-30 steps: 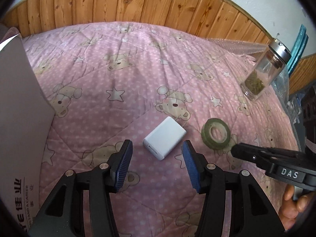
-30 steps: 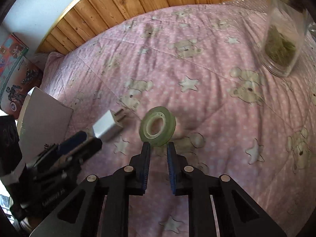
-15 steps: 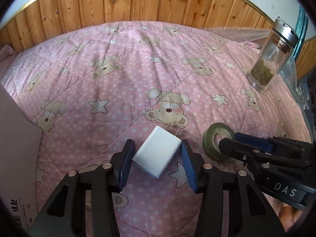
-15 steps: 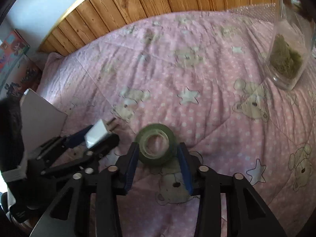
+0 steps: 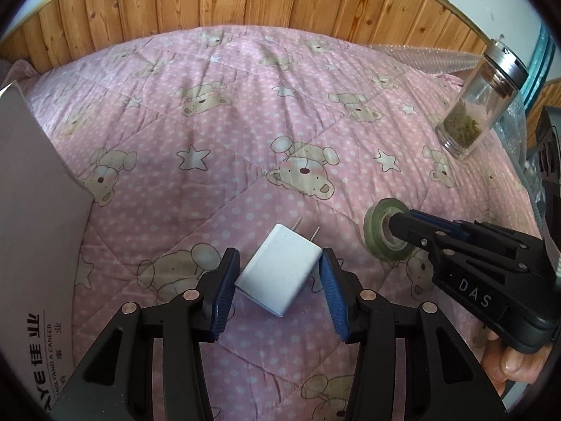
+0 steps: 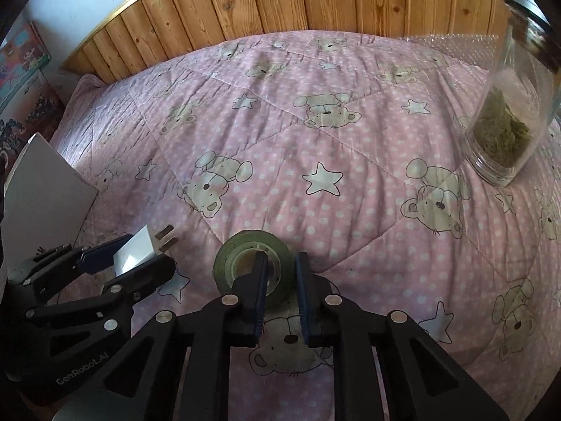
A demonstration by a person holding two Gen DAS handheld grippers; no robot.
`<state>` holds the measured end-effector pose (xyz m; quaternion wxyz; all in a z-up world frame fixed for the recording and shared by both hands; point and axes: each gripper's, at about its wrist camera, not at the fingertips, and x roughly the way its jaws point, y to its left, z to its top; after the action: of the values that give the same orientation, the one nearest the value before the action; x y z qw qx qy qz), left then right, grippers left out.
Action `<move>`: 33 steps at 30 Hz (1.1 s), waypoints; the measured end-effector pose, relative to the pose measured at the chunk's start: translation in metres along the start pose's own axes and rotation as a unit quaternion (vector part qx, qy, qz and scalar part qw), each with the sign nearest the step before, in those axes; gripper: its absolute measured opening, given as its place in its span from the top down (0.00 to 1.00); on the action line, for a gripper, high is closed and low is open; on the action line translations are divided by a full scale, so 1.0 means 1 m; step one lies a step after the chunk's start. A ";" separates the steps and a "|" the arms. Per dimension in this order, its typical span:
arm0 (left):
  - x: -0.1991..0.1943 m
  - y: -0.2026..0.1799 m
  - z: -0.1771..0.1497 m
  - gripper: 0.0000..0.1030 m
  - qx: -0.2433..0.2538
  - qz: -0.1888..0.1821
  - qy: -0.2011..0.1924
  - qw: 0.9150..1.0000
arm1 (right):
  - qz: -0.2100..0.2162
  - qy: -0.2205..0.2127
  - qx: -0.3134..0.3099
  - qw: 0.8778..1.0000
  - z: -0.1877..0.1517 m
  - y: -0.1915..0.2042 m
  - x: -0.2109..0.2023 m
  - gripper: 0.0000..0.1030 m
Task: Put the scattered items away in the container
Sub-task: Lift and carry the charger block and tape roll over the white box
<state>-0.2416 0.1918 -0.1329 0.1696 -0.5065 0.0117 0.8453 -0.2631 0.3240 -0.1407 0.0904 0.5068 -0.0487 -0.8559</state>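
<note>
Since the earlier frame both grippers are sitting lower over the bed (image 5: 245,112). The right gripper (image 6: 280,273) has just been closing; its fingers are pinching the tape roll's (image 6: 254,265) wall, one inside the core. The left gripper (image 5: 278,289), fingers spread, is straddling the white charger (image 5: 278,277), prongs pointing away; the box (image 5: 31,245) is lying leftward.
</note>
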 end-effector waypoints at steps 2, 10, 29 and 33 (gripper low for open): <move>-0.008 0.003 -0.003 0.53 -0.002 0.001 -0.002 1.000 | 0.007 -0.003 0.007 1.000 0.001 0.004 -0.002 0.84; -0.043 0.015 -0.022 0.53 0.005 0.011 -0.001 1.000 | 0.041 -0.026 0.013 0.999 -0.003 0.028 -0.029 0.84; -0.125 0.046 -0.060 0.53 0.015 -0.005 -0.003 1.000 | 0.060 -0.033 0.018 0.997 -0.055 0.073 -0.056 0.84; -0.131 0.055 -0.066 0.53 -0.010 -0.025 -0.008 1.000 | 0.052 -0.035 0.015 0.998 -0.064 0.077 -0.059 0.84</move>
<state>-0.1451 0.0917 -0.0609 0.1855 -0.5015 -0.0102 0.8450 -0.1711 0.2611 -0.1073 0.1250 0.4751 -0.0909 -0.8662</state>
